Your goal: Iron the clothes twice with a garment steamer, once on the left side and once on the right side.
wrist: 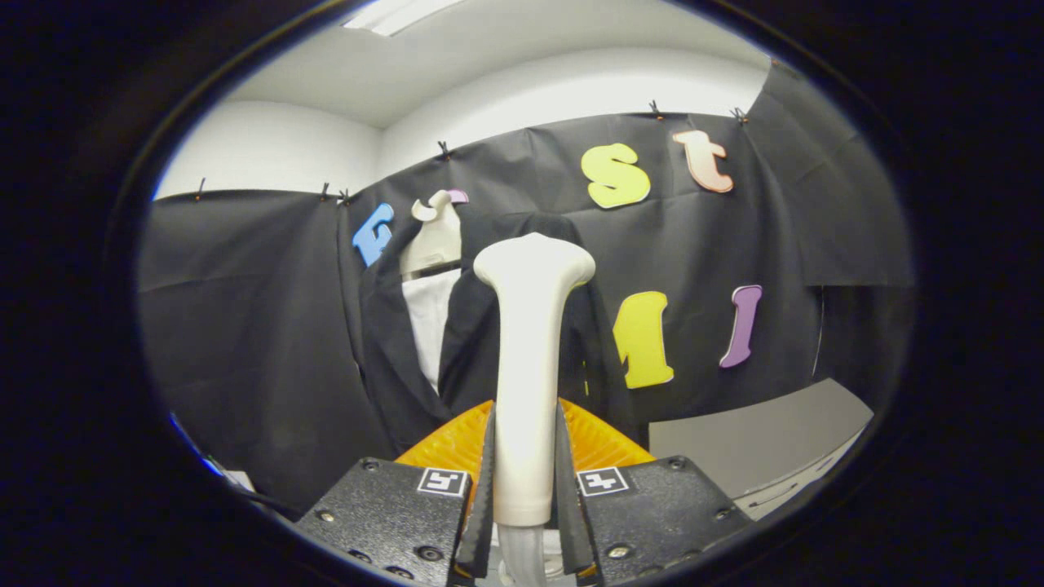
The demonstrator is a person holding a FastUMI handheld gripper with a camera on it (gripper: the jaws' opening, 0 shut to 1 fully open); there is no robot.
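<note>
My gripper (526,469) is shut on the handle of a cream-white garment steamer (528,342), both fingers pressing its sides. The steamer stands upright between the fingers, its wide head up and facing away toward the clothes. Beyond it hangs a black jacket (481,318) over a white shirt (428,314) on a pale mannequin torso (434,236), against the black cloth wall. The steamer's head hides the middle and right part of the jacket. A clear hose leaves the steamer's bottom end between the fingers.
A grey tabletop (758,444) lies to the right, beyond the right finger. A ribbed orange part (457,444) shows just behind the fingers. Black cloth wall (245,326) runs all around; a dark cable lies low on the left.
</note>
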